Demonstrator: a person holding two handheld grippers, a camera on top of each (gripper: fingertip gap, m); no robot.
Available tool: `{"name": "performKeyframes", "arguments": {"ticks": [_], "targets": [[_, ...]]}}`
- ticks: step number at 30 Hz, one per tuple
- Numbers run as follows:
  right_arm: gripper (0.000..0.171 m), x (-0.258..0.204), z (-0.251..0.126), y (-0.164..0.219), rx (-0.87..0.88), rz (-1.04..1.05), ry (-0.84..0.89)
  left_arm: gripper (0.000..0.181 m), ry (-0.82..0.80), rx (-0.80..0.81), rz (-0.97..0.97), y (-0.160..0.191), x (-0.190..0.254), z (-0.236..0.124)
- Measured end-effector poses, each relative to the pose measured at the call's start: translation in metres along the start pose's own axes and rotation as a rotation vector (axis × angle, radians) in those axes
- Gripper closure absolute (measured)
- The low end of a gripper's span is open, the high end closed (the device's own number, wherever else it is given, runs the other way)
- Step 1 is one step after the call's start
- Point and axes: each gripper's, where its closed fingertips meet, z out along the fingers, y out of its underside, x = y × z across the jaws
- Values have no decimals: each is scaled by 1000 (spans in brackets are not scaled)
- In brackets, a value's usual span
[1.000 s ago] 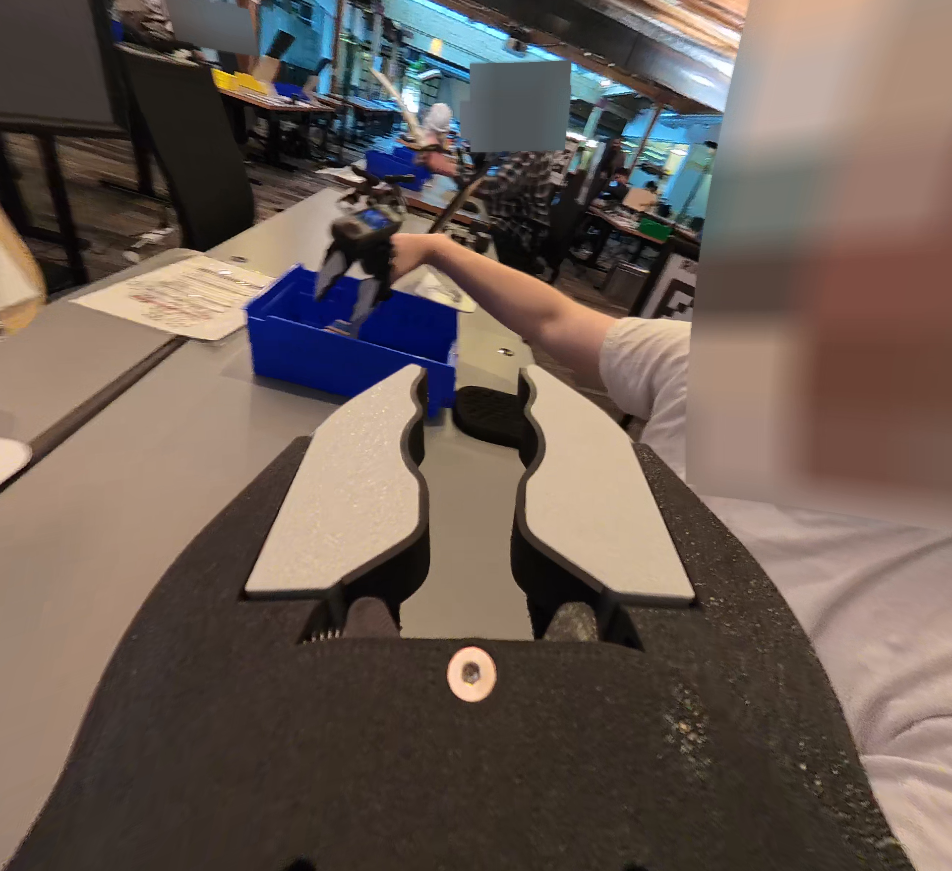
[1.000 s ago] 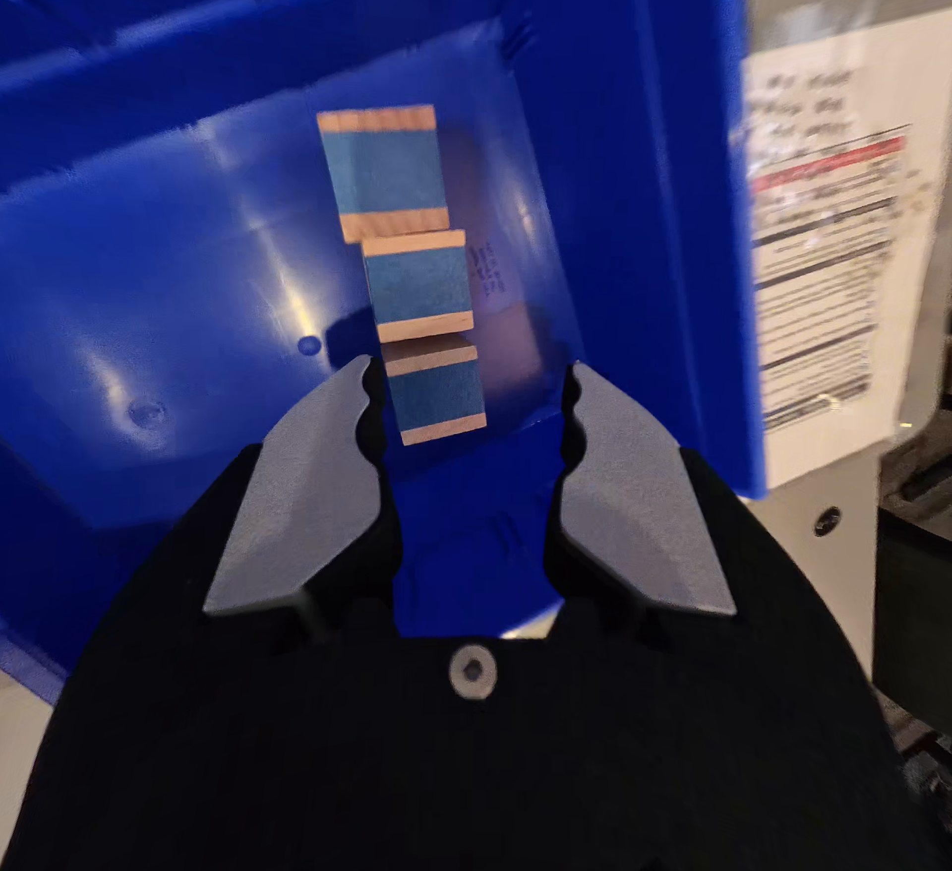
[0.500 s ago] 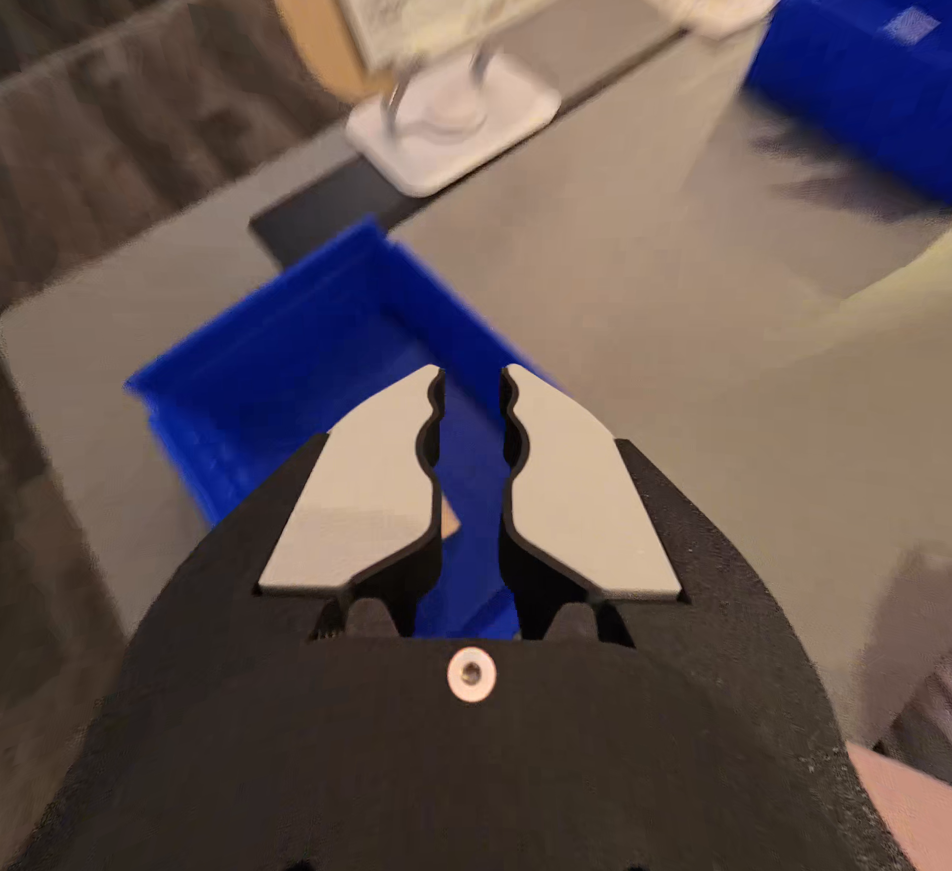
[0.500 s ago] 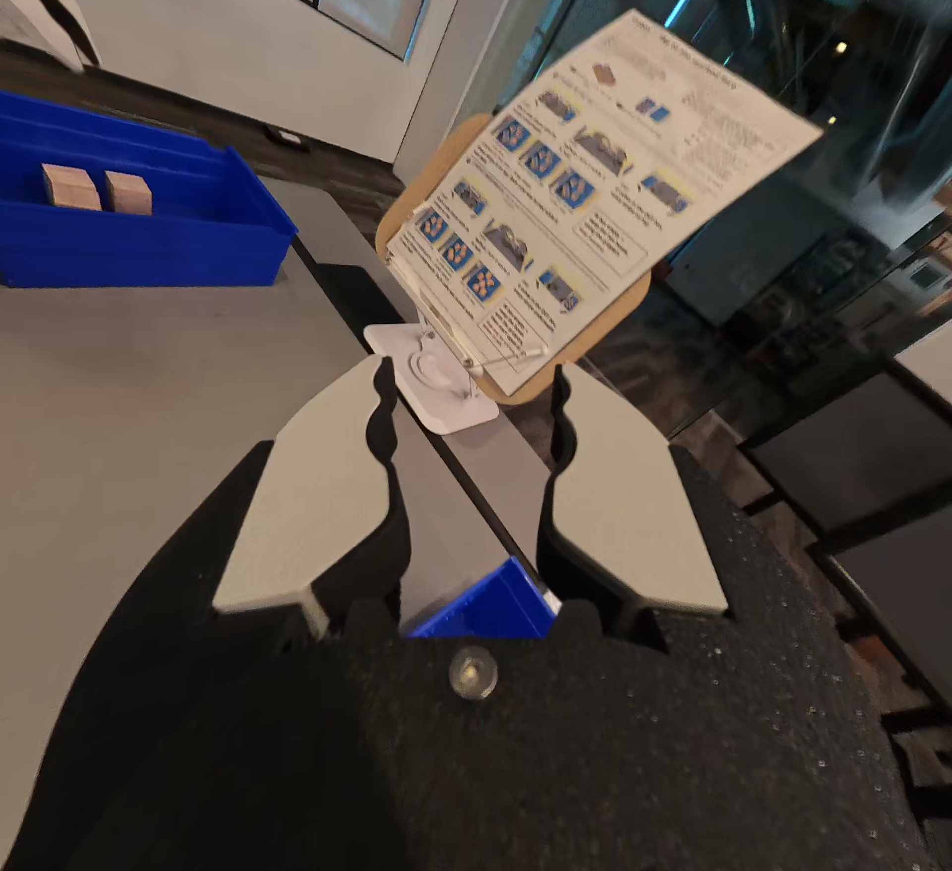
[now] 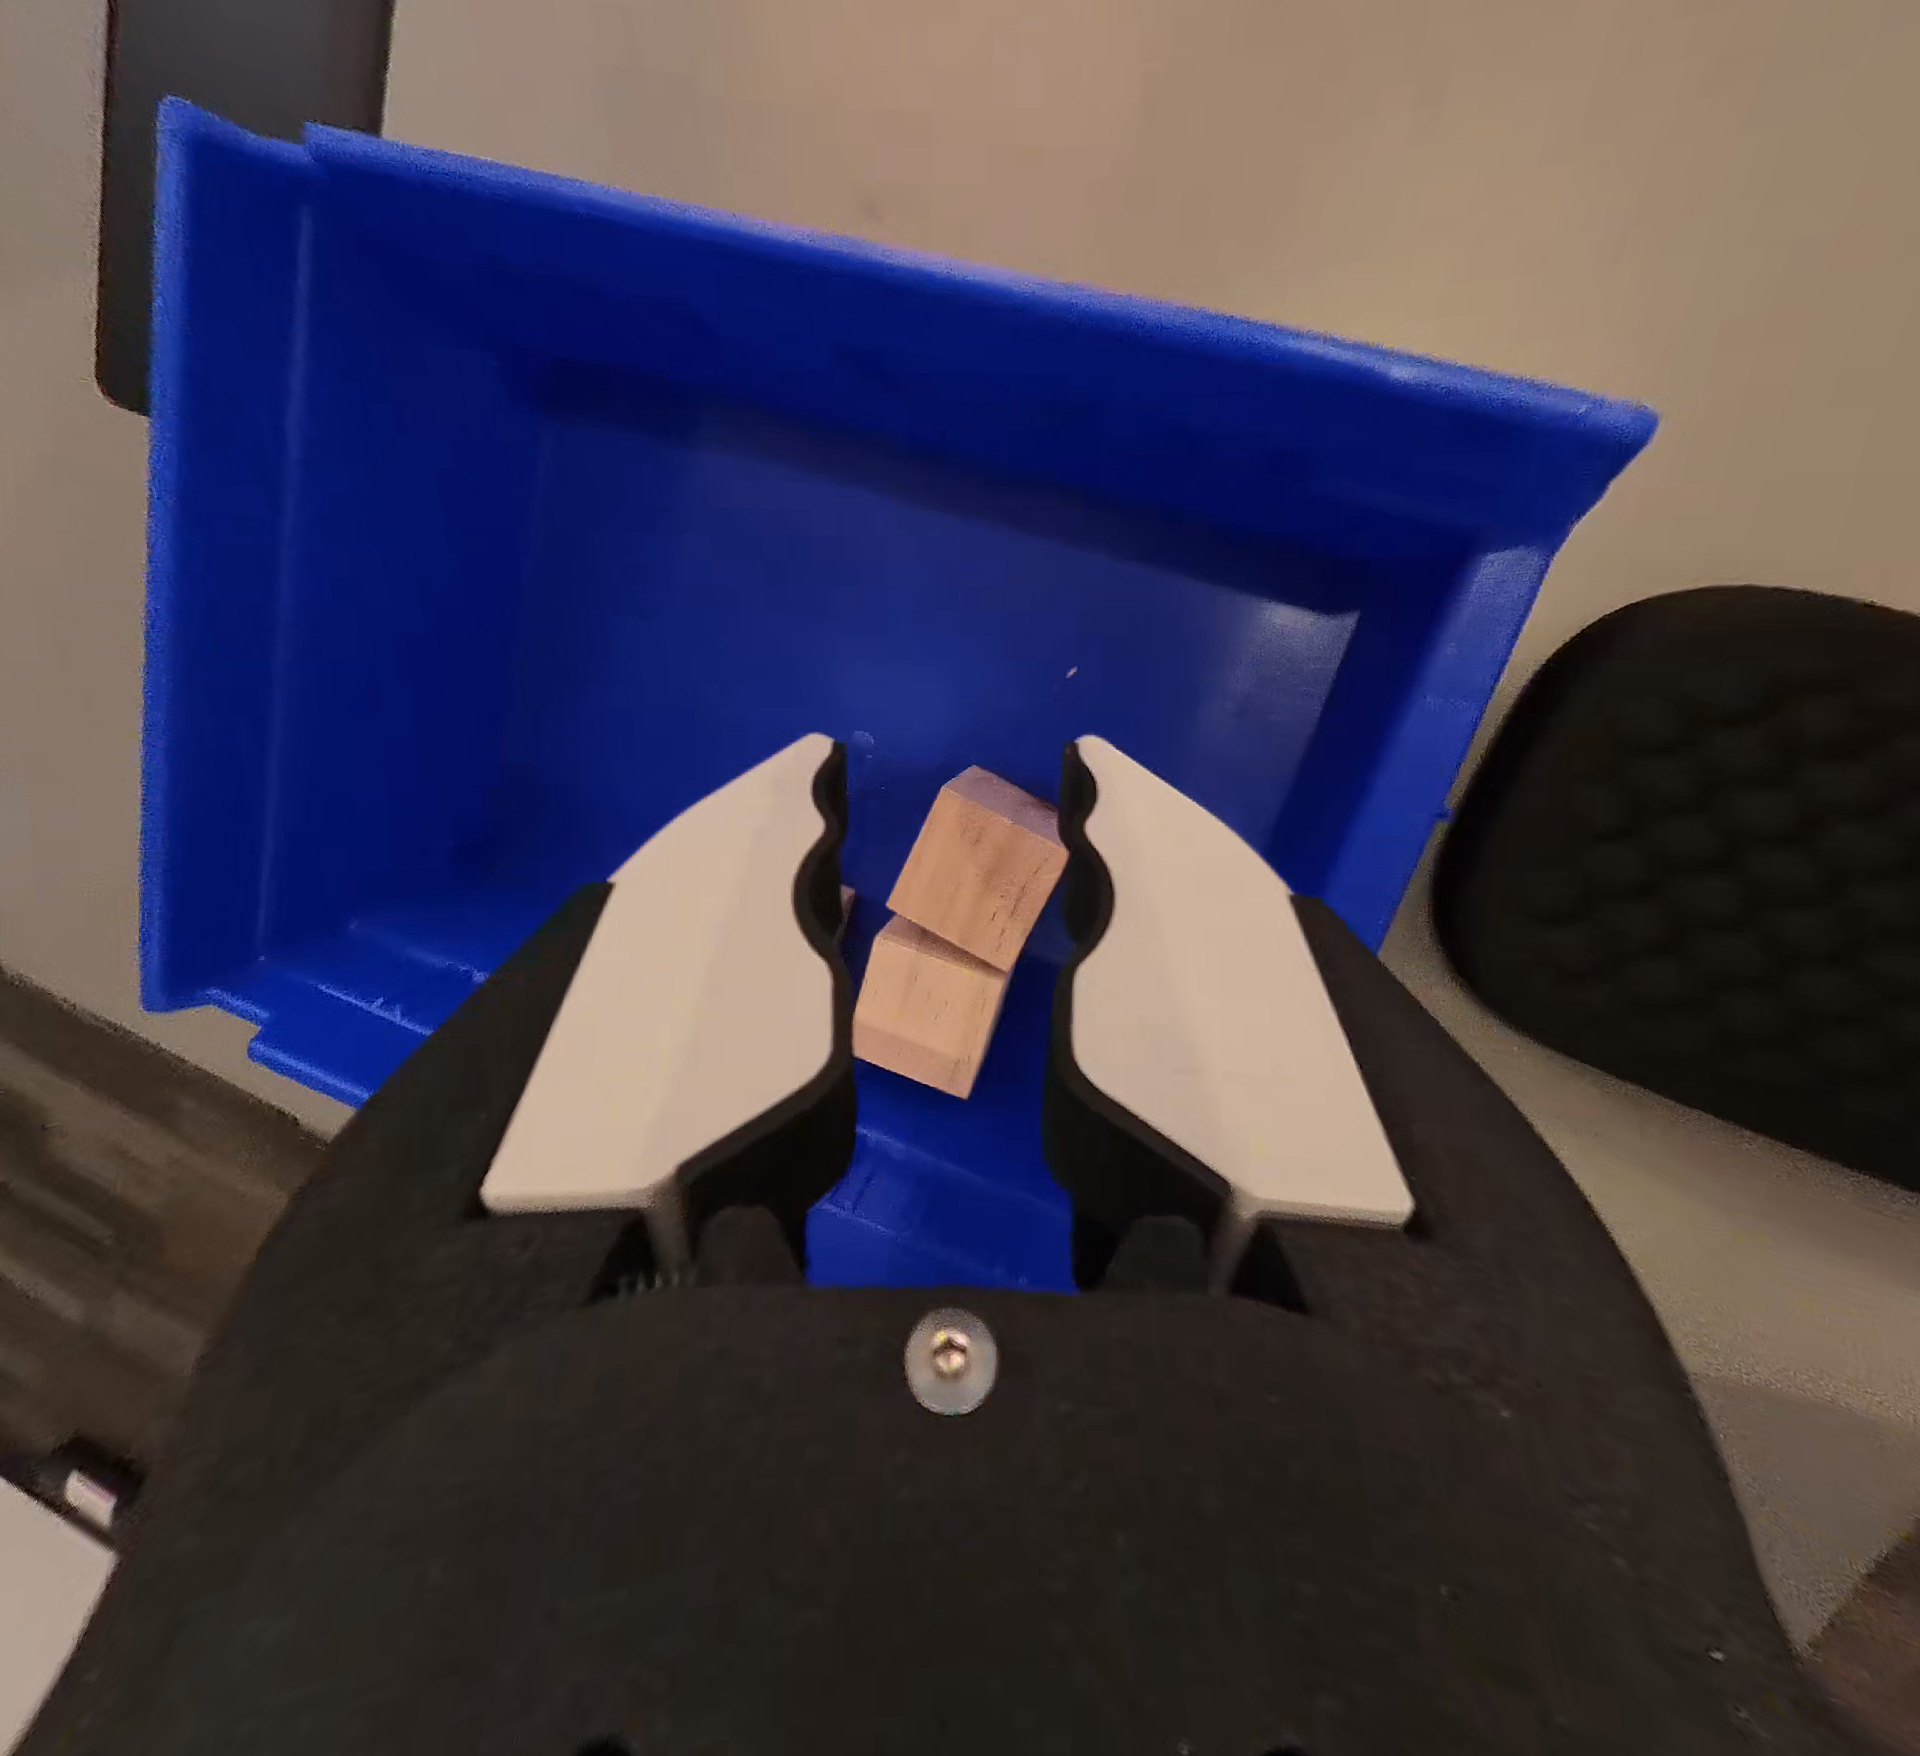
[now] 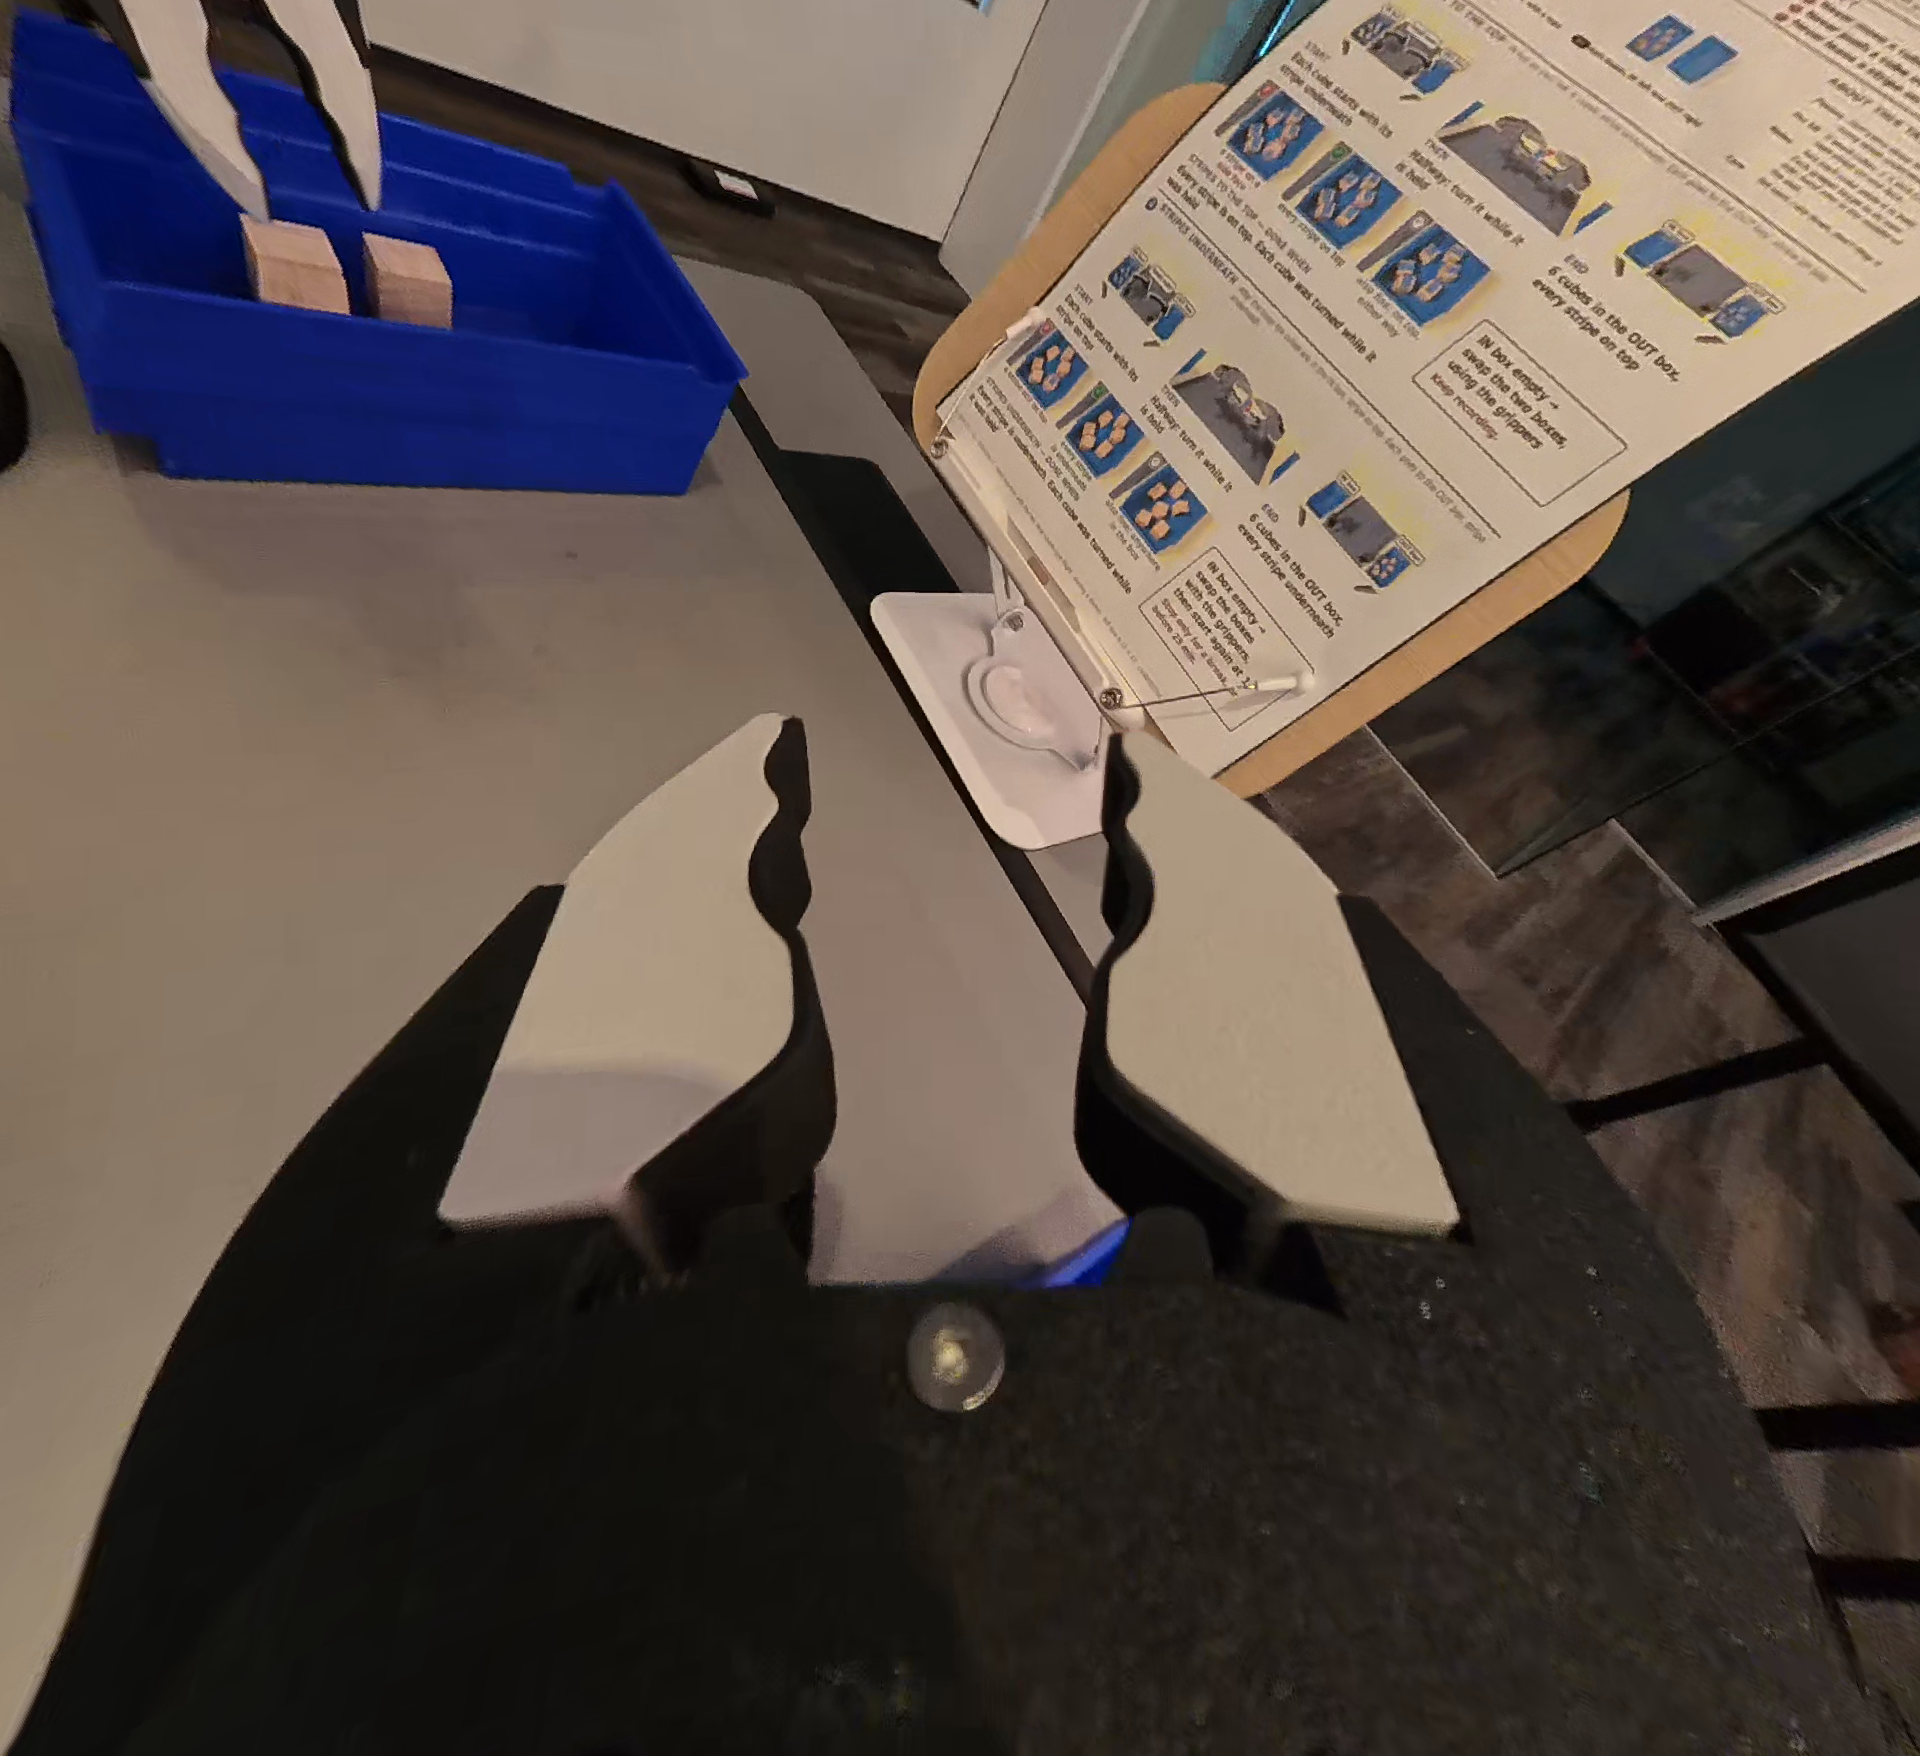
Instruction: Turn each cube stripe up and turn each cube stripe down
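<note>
The left gripper (image 5: pixel 951 761) hangs over a blue plastic bin (image 5: pixel 416 563) on the grey table (image 5: pixel 1143 96), its two grey fingers apart and empty, pointing down at two plain wooden cubes (image 5: pixel 951 927) that sit near the bin's close wall. The farther cube (image 5: pixel 982 859) is tilted and touches the nearer cube (image 5: pixel 928 1010), apparently leaning on its corner; neither shows a stripe from here, so the stripes probably face down or away. A sliver of something wood-coloured peeks out beside the left finger, too hidden to identify.

The right gripper (image 6: pixel 951 750) is held well apart from the bin, over bare table, fingers open with nothing between them. From its view the left gripper (image 6: pixel 301 194) stands just above the two cubes (image 6: pixel 348 272), with a printed instruction sheet on a wooden clipboard stand (image 6: pixel 1351 376) off to the side.

The step in hand looks like picking one cube to turn it. To do it well, I would choose the tilted farther cube, since it sits freer, and rotate the wrist so the fingers meet two flat opposite faces instead of the corners. Come down straight, far enough that the pads cover the middle of the sides, then close firmly. The risk is nudging the neighbour or pinching both cubes at once, so keep one finger in the gap side and lift clear before turning it over
</note>
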Motion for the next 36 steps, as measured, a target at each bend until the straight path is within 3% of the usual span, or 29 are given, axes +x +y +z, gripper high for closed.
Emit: {"name": "performKeyframes", "arguments": {"ticks": [1,4,9,14,16,22,25,29,33,36], "targets": [[118,1,1,0,5,-5,3,136,6,-26,20,9,1,3],[119,4,-1,0,21,-2,12,121,-19,-200,71,45,-3,16],[119,7,-7,1,52,28,0,112,40,-262,91,62,4,39],[120,10,-8,6,58,49,-6,119,70,-314,128,71,8,62],[120,12,-8,9,52,58,-8,130,102,-335,127,75,12,67],[121,17,-8,13,55,81,-12,133,88,-356,92,71,7,49],[122,17,-5,10,58,92,-10,133,-31,-155,34,27,-15,12],[122,4,8,-7,99,115,-46,133,-118,396,-46,-79,-22,-61],[113,-46,28,-51,231,20,-164,134,178,988,-188,-175,20,-119],[102,-107,40,-76,285,-82,-327,134,463,1197,-328,-217,40,-126]]}}
